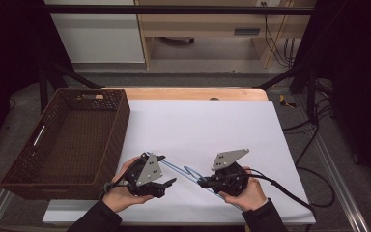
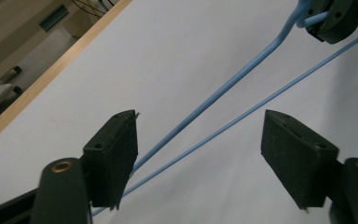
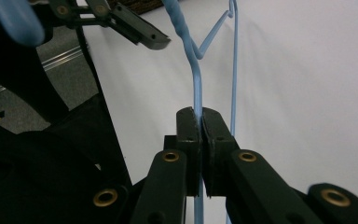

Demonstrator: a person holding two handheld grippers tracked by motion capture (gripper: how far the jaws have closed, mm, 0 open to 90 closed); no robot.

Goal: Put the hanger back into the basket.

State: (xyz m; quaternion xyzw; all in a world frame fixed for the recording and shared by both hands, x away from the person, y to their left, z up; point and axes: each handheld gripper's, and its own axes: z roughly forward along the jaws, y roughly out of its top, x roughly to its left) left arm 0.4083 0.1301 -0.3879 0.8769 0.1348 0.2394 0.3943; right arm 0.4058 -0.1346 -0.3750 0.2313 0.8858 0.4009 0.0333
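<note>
Right gripper (image 3: 201, 122) pinching blue wire hanger (image 1: 181, 170) by one arm, near right on white sheet (image 1: 212, 125). Left gripper (image 2: 200, 158) spread, straddling hanger untouched. We are judging it light, springy, slippery: gripping near twisted neck.

Both grippers, left (image 1: 166, 182) and right (image 1: 202, 183), are black with brass screws, grey three-cornered plates, black cables; dark sleeves.
</note>
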